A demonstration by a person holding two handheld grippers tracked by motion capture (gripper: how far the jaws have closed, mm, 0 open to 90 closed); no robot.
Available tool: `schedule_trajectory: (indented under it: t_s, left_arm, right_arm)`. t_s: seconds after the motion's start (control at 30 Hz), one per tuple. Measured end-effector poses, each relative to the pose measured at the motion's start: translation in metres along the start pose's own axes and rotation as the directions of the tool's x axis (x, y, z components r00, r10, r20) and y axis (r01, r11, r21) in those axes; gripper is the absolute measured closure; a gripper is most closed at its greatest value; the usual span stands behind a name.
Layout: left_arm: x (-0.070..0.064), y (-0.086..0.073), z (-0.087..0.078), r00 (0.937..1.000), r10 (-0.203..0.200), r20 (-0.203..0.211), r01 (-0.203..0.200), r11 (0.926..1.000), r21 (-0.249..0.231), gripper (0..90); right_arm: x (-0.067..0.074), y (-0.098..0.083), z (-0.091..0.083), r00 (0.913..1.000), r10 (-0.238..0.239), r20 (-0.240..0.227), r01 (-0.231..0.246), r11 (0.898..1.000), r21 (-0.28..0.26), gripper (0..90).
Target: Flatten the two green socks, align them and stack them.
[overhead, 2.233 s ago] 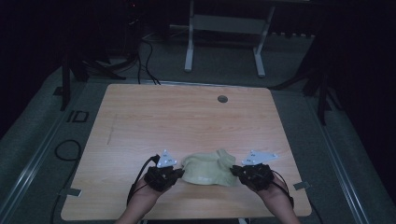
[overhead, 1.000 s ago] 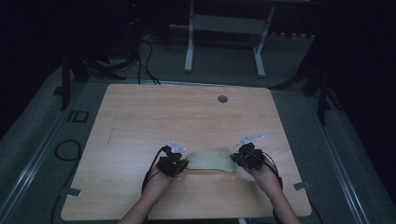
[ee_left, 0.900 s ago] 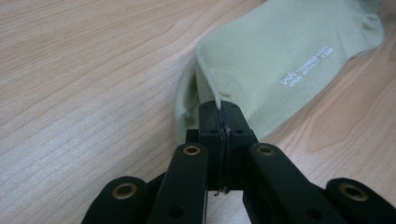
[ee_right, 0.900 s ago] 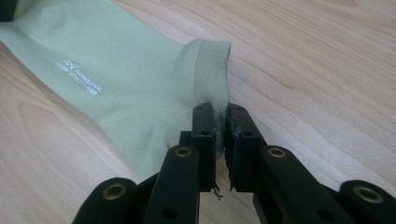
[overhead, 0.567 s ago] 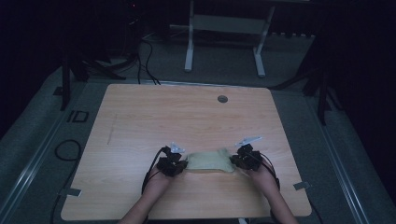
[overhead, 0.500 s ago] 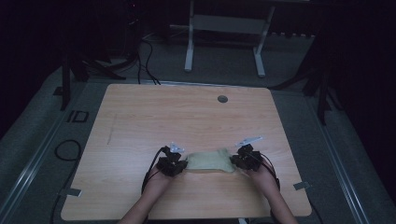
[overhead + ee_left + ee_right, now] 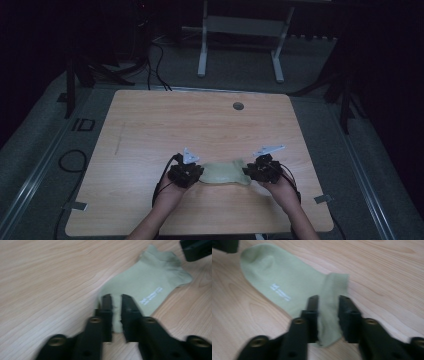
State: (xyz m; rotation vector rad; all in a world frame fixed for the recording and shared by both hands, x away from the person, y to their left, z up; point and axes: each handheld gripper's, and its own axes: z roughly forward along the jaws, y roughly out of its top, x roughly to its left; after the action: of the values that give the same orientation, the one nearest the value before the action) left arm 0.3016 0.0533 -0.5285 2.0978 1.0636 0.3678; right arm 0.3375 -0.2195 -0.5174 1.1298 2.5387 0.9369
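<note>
Sock [image 7: 223, 173], pale green, lay flat on worktop [image 7: 150, 130] near its front edge, left claw [image 7: 116, 311] pinching the toe end, right claw [image 7: 327, 315] at the cuff end, its jaws just having been opening, cuff fabric between them but no longer pressed.

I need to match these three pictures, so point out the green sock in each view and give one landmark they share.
High view: the green sock lies near the table's front edge, between the two grippers.
Left gripper view: it runs from the jaws toward the upper right.
Right gripper view: it runs from the jaws toward the upper left.
Shared landmark: the white print on the sock, also in the right gripper view.
</note>
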Motion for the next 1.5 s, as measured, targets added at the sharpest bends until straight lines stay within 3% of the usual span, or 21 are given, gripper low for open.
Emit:
schedule_trajectory:
  t_s: [0.13,0.37,0.43,0.6,0.8,0.83,0.93,0.97,1.07,1.17,1.2,1.27,1.3,1.37,1.43,1.5]
  left_arm:
    - [-0.002,0.001,0.014,1.0,0.004,0.006,-0.004,0.9991,0.042,89.5]
    - [0.012,-0.009,0.029,0.9995,-0.023,-0.023,0.025,0.9947,0.099,89.4]
    - [0.014,-0.012,0.027,0.9989,-0.047,-0.006,0.047,0.9944,0.095,89.4]
    - [0.011,-0.016,0.024,0.9995,-0.031,-0.005,0.031,0.995,0.095,89.4]
    - [0.014,-0.014,0.025,0.9991,-0.042,0.011,0.041,0.9948,0.093,89.1]
    - [0.015,-0.014,0.024,0.998,-0.045,0.045,0.041,0.9956,0.085,87.2]
    - [0.014,-0.013,0.021,0.997,-0.032,0.07,0.027,0.9973,0.069,76.0]
    - [0.012,-0.012,0.014,0.9956,-0.028,0.089,0.025,0.9991,0.036,72.5]
    - [0.007,-0.008,0.006,0.9944,-0.007,0.106,0.006,1.0,0.001,62.6]
    - [0.0,-0.006,0.002,0.9918,0.03,0.124,-0.028,0.9995,-0.013,56.9]
    - [-0.002,-0.005,0.001,0.9923,0.037,0.118,-0.036,0.9993,-0.013,54.3]
    - [-0.005,-0.004,-0.001,0.991,0.042,0.127,-0.042,0.9991,-0.005,38.7]
    - [-0.005,-0.004,-0.001,0.991,0.042,0.127,-0.042,0.9991,-0.005,36.4]
    - [-0.008,-0.005,-0.002,0.9935,0.042,0.106,-0.043,0.9991,0.007,23.2]
    - [-0.007,-0.006,-0.003,0.9938,0.029,0.108,-0.03,0.9995,0.007,14.0]
    - [-0.006,-0.008,-0.003,0.9942,0.025,0.105,-0.025,0.9997,-0.001,8.1]
  right_arm:
    - [0.01,0.0,0.01,0.9995,-0.031,-0.002,0.031,0.999,0.018,83.5]
    - [0.014,-0.01,0.028,0.9986,-0.052,-0.009,0.053,0.996,0.071,83.5]
    - [0.01,-0.011,0.028,0.9993,-0.03,-0.021,0.032,0.998,0.061,83.4]
    - [0.001,-0.011,0.029,0.9998,-0.016,-0.013,0.017,0.999,0.049,82.3]
    - [0.006,-0.008,0.03,0.9995,-0.031,0.0,0.031,0.997,0.063,79.9]
    - [0.006,-0.008,0.03,0.9995,-0.031,-0.003,0.031,0.997,0.064,79.1]
    - [0.007,-0.006,0.026,0.9996,-0.026,-0.007,0.027,0.999,0.037,74.2]
    - [0.007,-0.005,0.023,0.9994,-0.026,-0.022,0.027,0.999,0.02,71.7]
    - [0.008,0.001,0.016,0.9977,-0.035,-0.058,0.034,0.999,-0.01,56.2]
    - [0.009,0.005,0.012,0.9979,-0.036,-0.054,0.034,0.999,-0.034,47.3]
    - [0.009,0.005,0.01,0.9973,-0.036,-0.063,0.034,0.999,-0.042,45.2]
    - [0.011,0.006,0.008,0.9957,-0.051,-0.078,0.047,0.997,-0.054,39.0]
    - [0.012,0.006,0.007,0.9947,-0.057,-0.085,0.052,0.997,-0.057,35.9]
    - [0.014,0.006,0.005,0.9918,-0.069,-0.107,0.063,0.996,-0.06,26.3]
    - [0.017,0.004,0.003,0.9889,-0.101,-0.109,0.095,0.994,-0.056,19.9]
    - [0.017,0.002,0.002,0.9899,-0.091,-0.109,0.084,0.995,-0.062,17.5]
